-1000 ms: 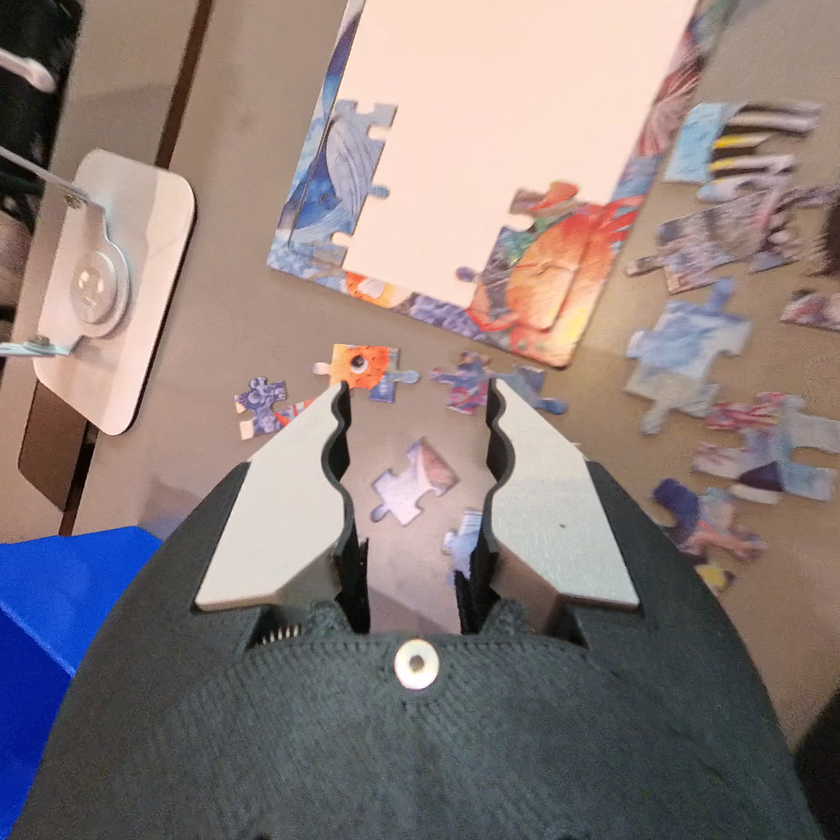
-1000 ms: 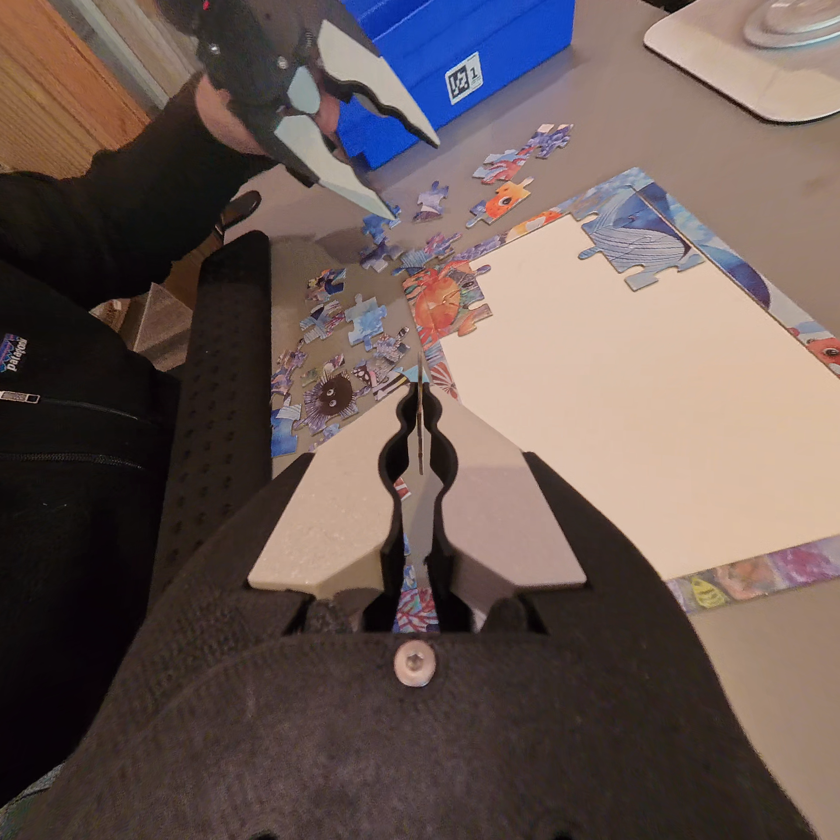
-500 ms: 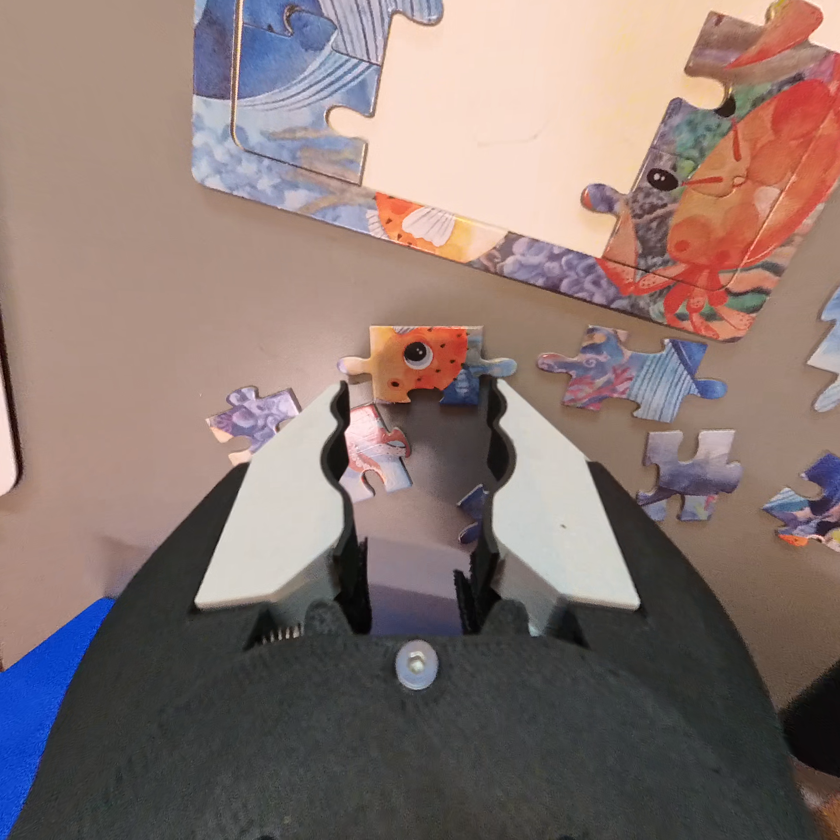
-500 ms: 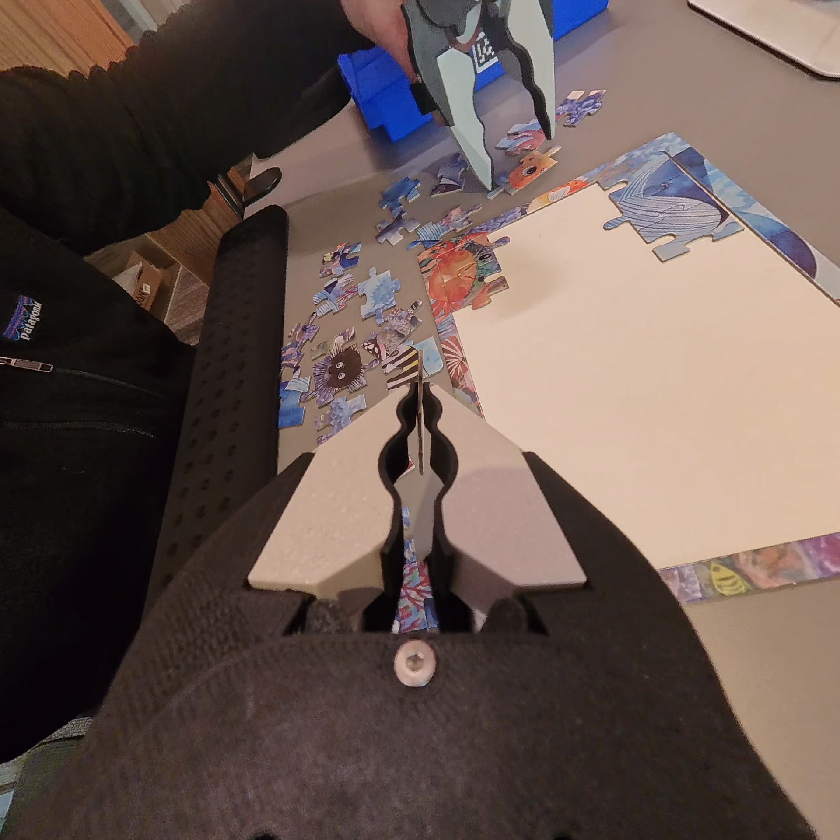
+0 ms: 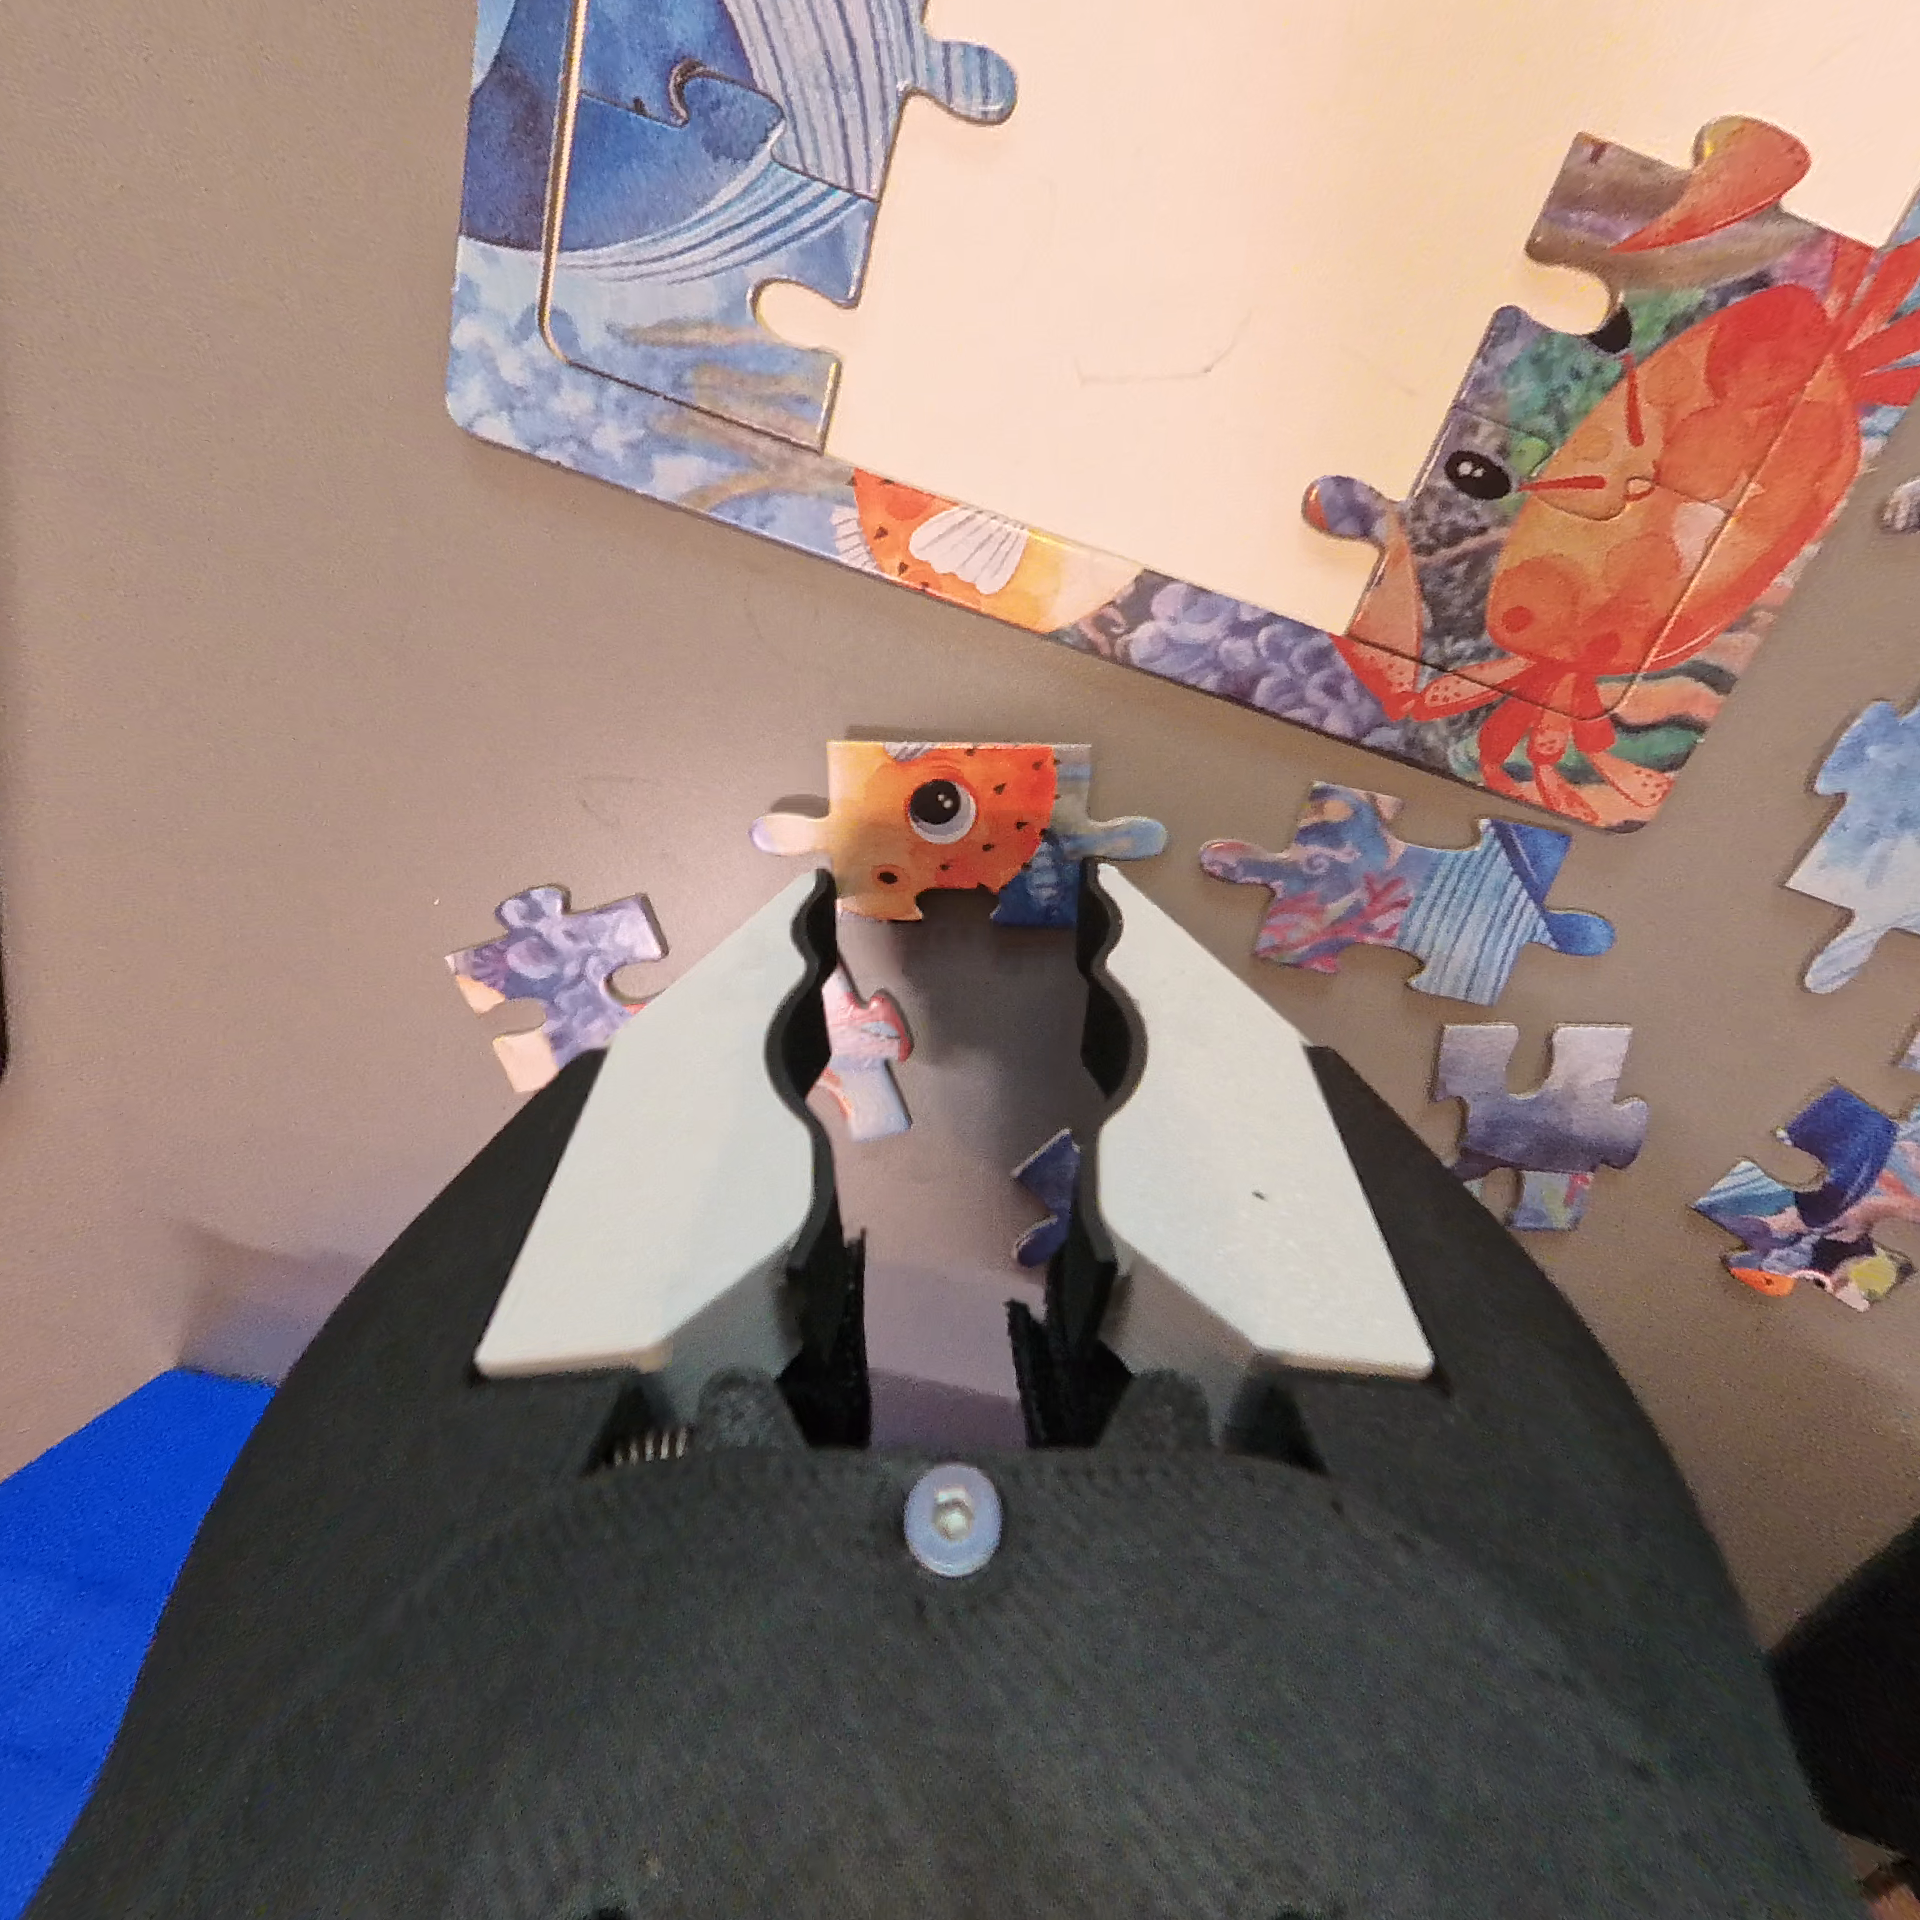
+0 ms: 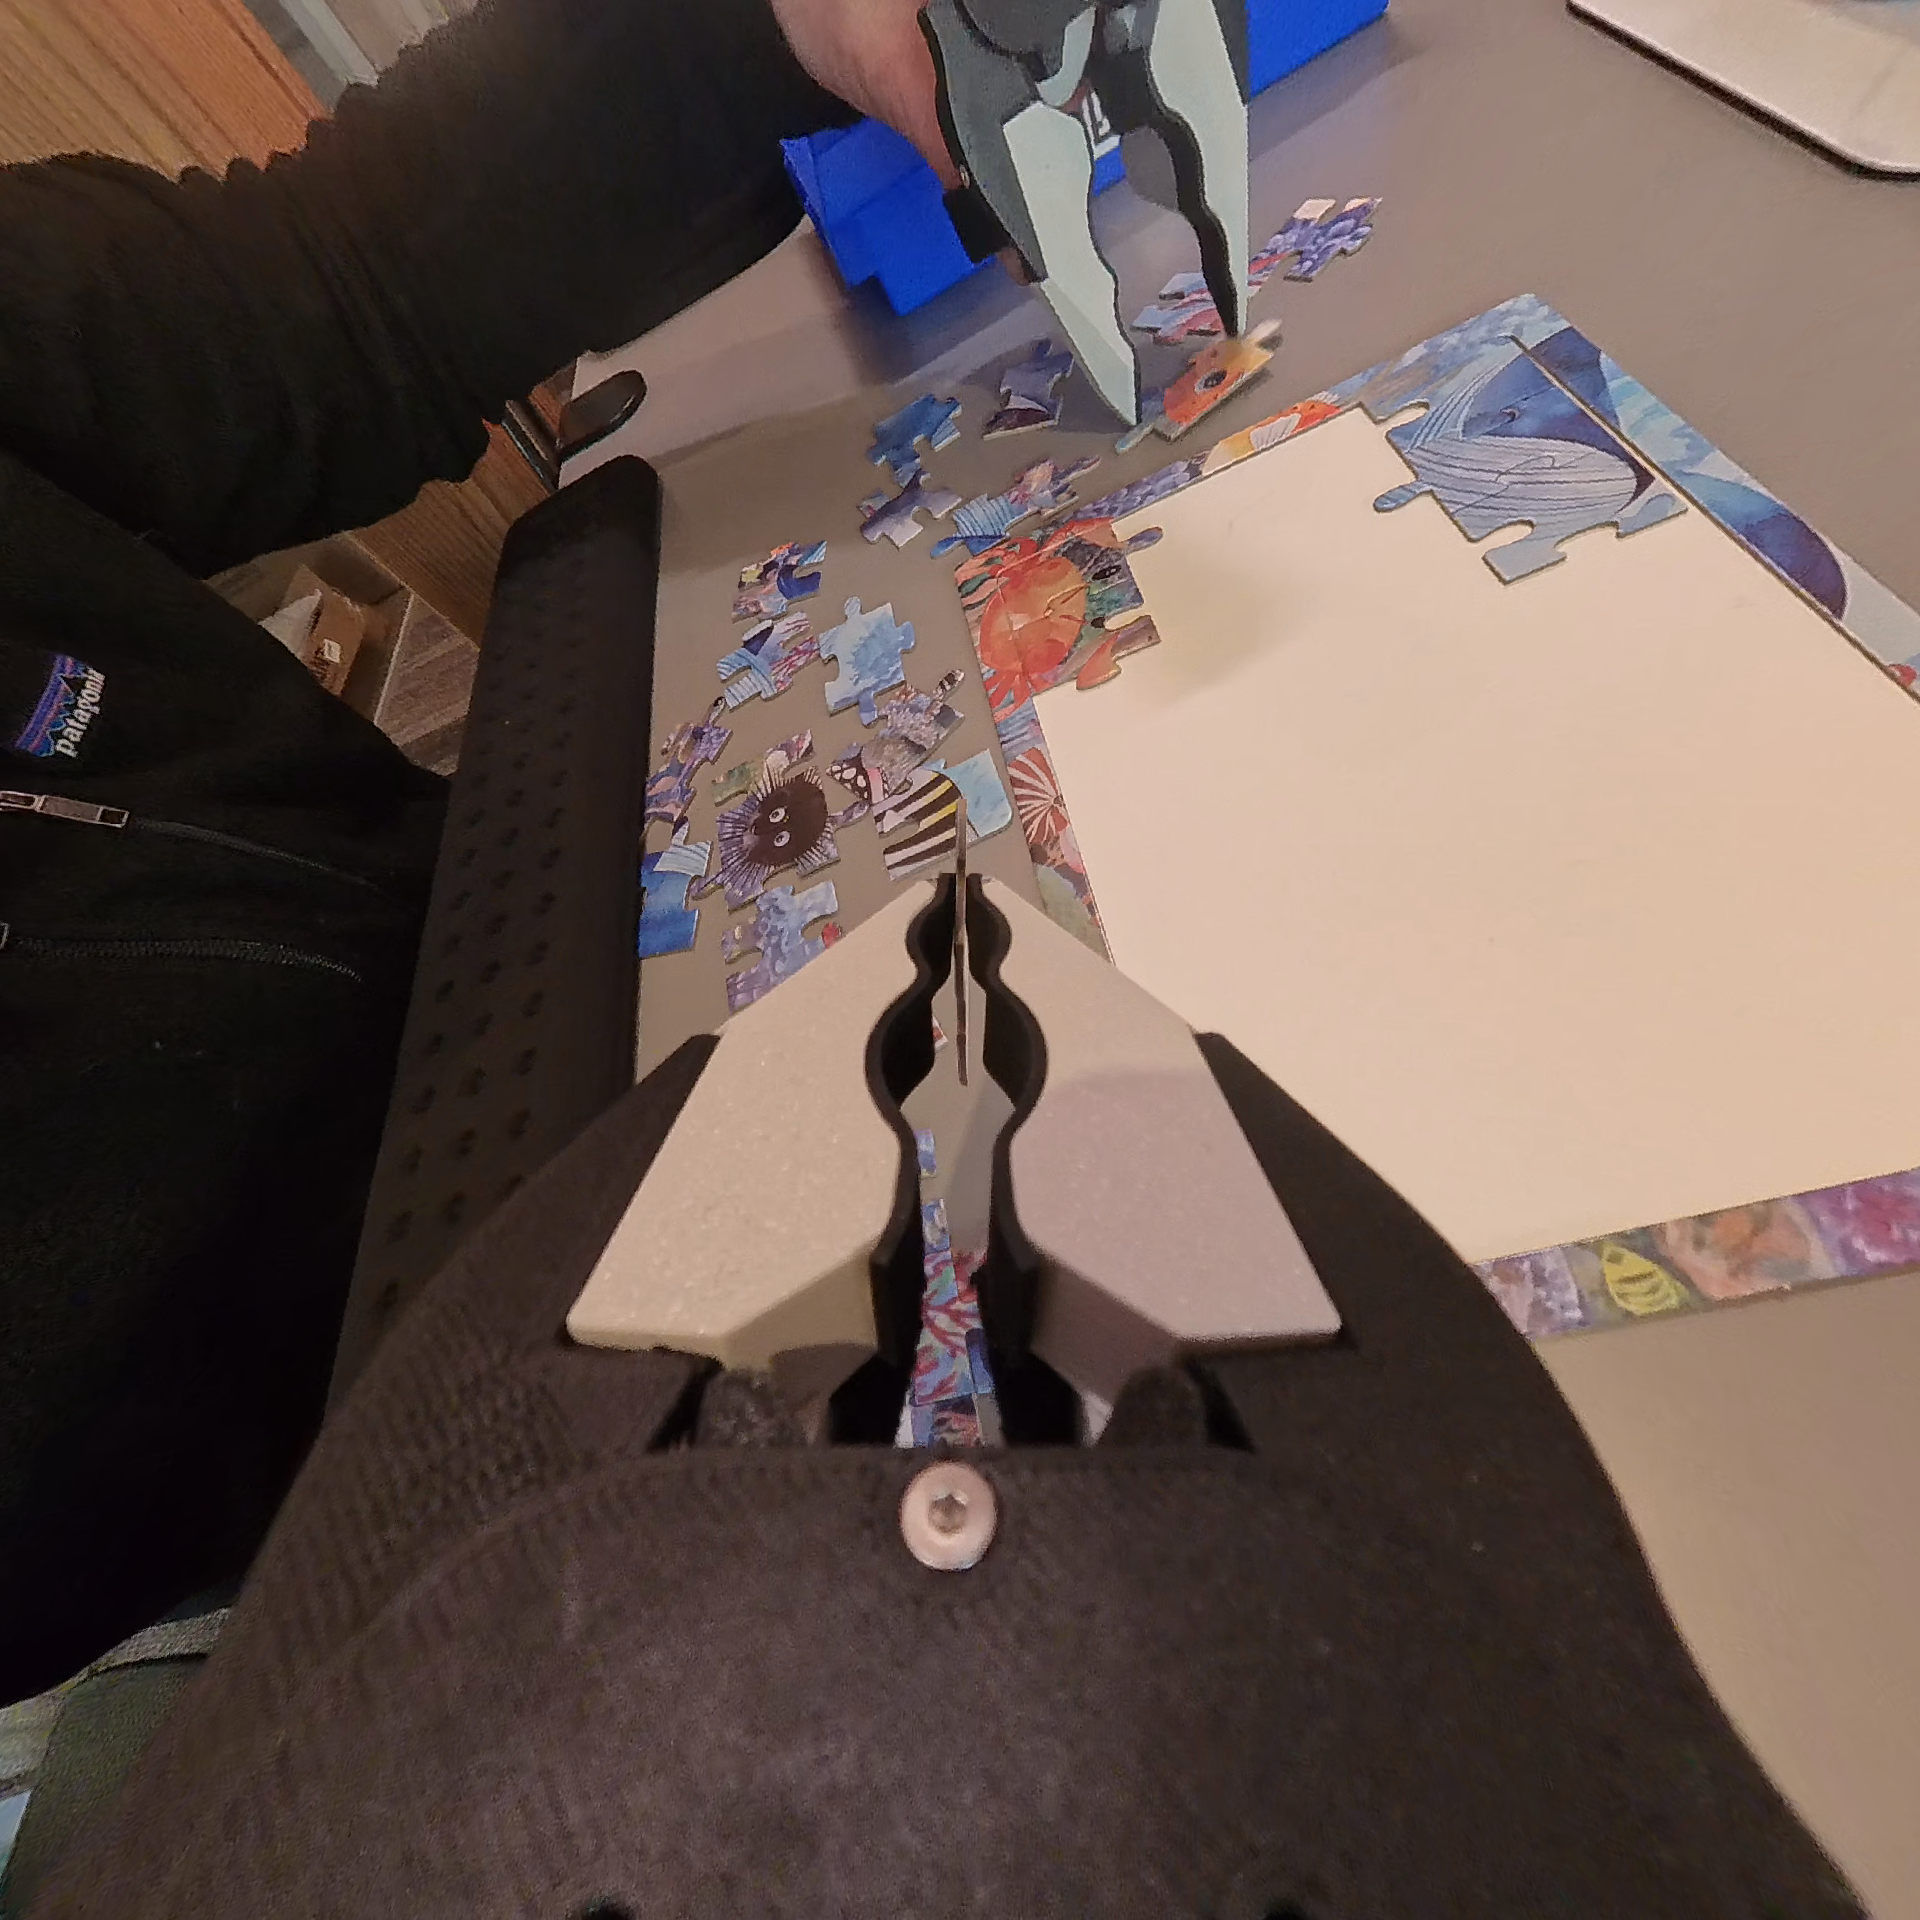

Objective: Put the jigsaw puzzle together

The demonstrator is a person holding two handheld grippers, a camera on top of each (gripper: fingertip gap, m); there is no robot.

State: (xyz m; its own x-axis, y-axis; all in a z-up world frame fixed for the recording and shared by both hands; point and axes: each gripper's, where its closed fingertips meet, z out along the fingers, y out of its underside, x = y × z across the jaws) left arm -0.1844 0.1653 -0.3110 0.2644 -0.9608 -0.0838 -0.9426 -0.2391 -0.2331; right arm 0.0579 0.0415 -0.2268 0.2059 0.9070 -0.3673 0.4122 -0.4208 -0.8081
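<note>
Tray (image 6: 1455, 831) mostly bare: whale, crab corners set. My left claw (image 5: 956, 883) spread over orange piece (image 5: 945, 821); right claw (image 6: 961, 894) pinches a piece (image 6: 961, 977) edge-on.

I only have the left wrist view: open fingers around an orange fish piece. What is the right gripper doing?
Observer: The right gripper is shut on a piece, held edge-on.
Reviewer: Are the left fingertips down at the table?
Observer: In the right wrist view, the left gripper has its tips low on either side of the fish piece; I cannot tell whether they touch it.
Reviewer: Any loose pieces I miss?
Observer: An urchin piece lies just ahead of the right gripper.
</note>
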